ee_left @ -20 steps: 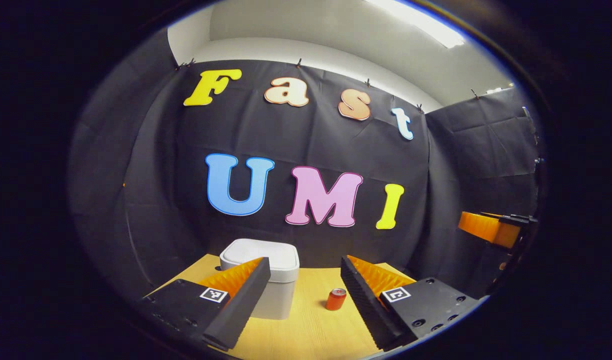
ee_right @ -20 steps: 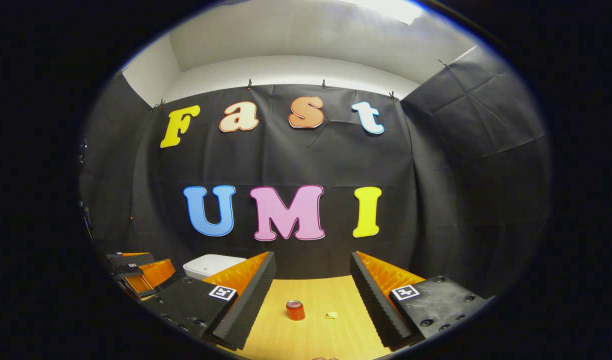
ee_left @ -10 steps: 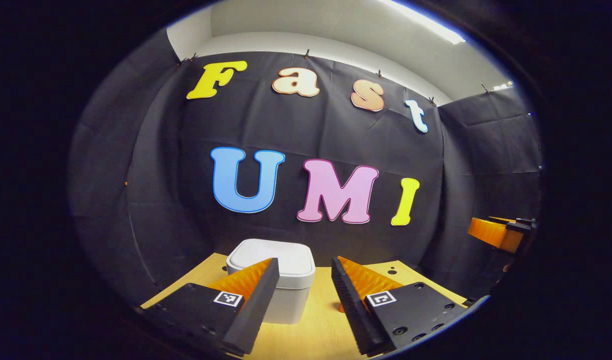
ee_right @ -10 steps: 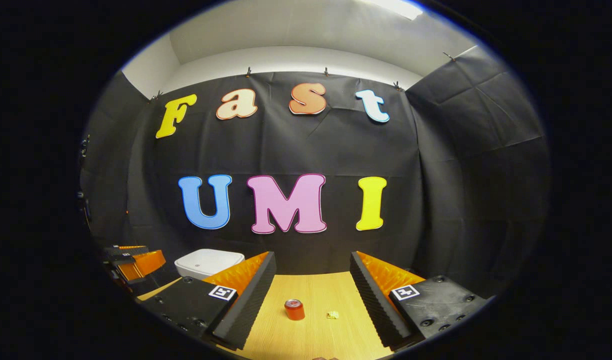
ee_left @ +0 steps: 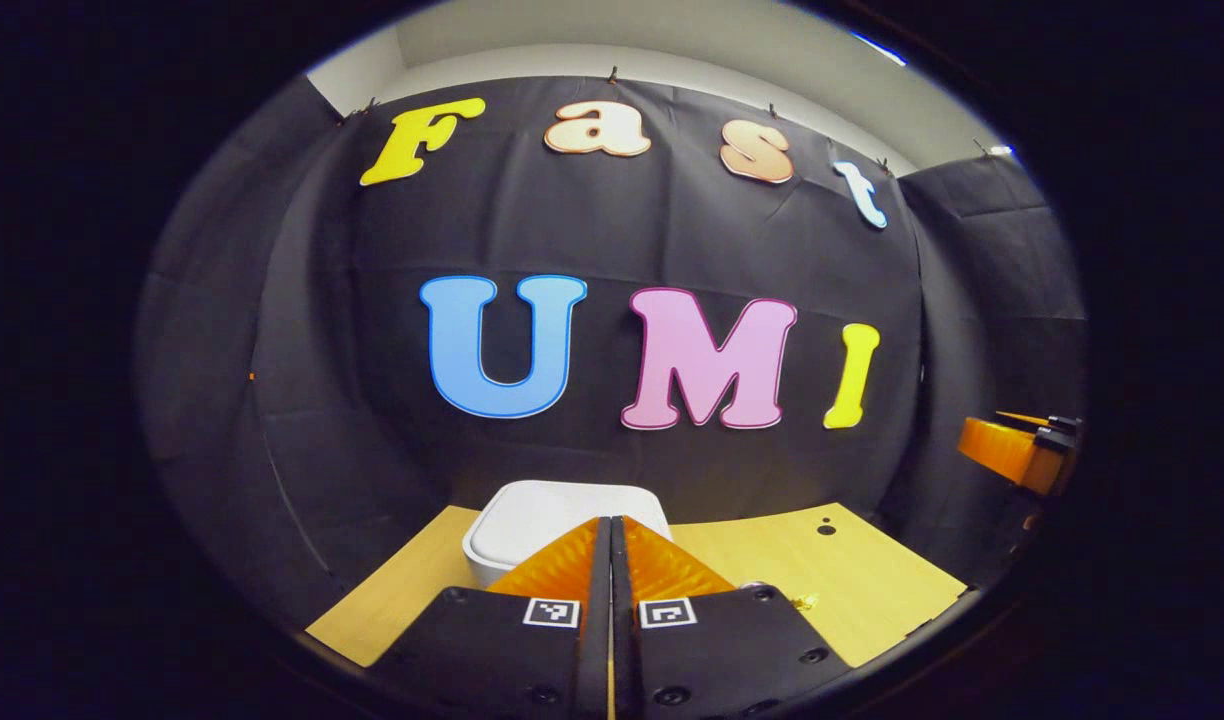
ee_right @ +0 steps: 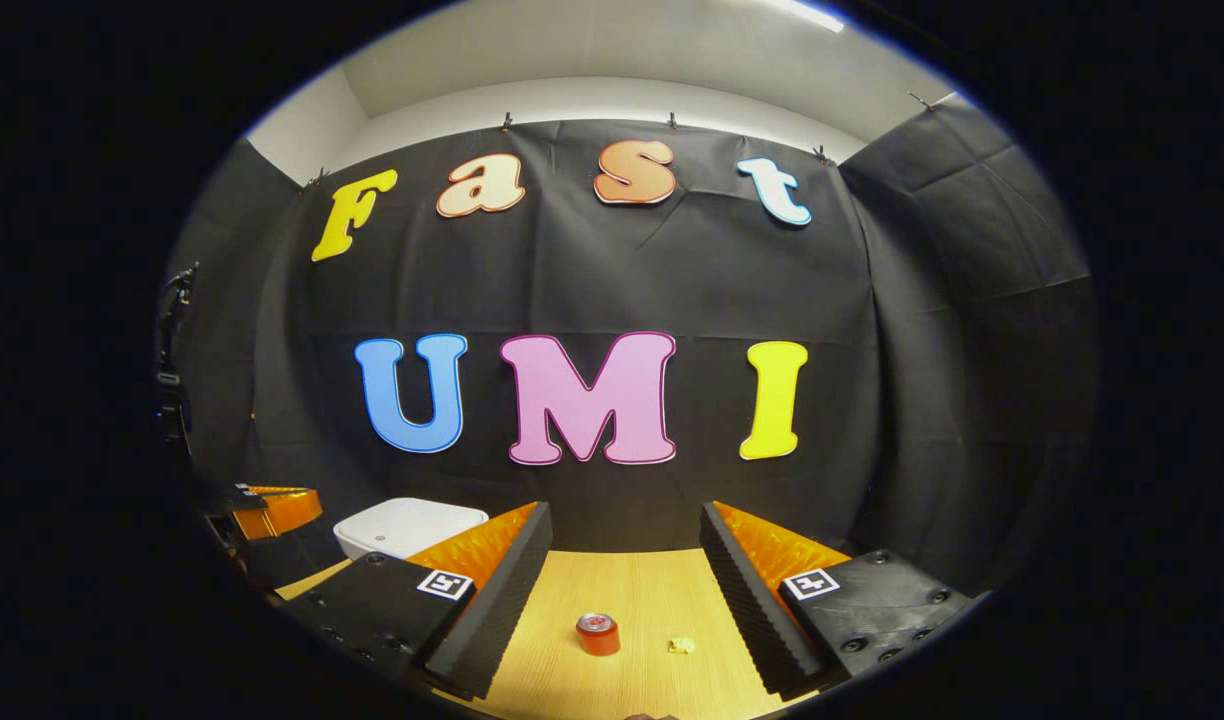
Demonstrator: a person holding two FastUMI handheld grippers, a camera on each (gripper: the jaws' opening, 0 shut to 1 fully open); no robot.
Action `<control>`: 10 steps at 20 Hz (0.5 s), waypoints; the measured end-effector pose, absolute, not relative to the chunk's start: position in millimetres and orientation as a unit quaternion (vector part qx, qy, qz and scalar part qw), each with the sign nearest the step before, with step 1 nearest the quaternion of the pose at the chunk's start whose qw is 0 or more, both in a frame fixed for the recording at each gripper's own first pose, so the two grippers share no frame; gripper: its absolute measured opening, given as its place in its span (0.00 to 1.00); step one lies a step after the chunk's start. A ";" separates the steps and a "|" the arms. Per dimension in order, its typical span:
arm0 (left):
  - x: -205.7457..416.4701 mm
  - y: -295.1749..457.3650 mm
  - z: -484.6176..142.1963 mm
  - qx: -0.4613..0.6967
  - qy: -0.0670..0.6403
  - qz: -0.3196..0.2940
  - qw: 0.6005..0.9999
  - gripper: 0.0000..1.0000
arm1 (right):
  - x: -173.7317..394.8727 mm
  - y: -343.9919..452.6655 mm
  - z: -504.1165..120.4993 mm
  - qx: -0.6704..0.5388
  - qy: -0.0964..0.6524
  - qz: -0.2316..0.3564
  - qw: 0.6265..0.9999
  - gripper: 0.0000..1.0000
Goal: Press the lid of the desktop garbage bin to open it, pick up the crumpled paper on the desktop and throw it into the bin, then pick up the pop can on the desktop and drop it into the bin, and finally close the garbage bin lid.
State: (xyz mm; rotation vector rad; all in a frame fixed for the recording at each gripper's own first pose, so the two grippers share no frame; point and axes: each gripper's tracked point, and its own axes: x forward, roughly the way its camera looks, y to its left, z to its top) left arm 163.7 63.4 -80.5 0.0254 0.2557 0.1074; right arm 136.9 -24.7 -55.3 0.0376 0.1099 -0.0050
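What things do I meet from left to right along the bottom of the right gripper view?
Left tongs → bin → can → paper.

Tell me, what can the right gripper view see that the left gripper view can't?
Right gripper view: the red pop can standing upright and the crumpled paper beside it, both ahead of the right gripper, whose jaws are wide open.
Left gripper view: the left gripper with its jaws shut together, and a black dot on the wood.
Both: the white garbage bin with its lid down, and the wooden table.
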 end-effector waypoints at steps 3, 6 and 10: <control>189.2 70.8 -101.1 0.009 0.157 0.043 0.987 0.06 | 156.7 -27.0 -67.4 0.018 0.065 0.000 0.998 0.96; 216.3 84.1 -119.2 0.013 0.181 0.035 0.983 0.06 | 170.9 -32.0 -81.2 0.014 0.080 -0.003 0.997 0.96; 248.2 104.8 -152.9 0.046 0.213 0.034 0.975 0.06 | 180.8 -36.2 -93.4 0.013 0.091 -0.008 0.996 0.96</control>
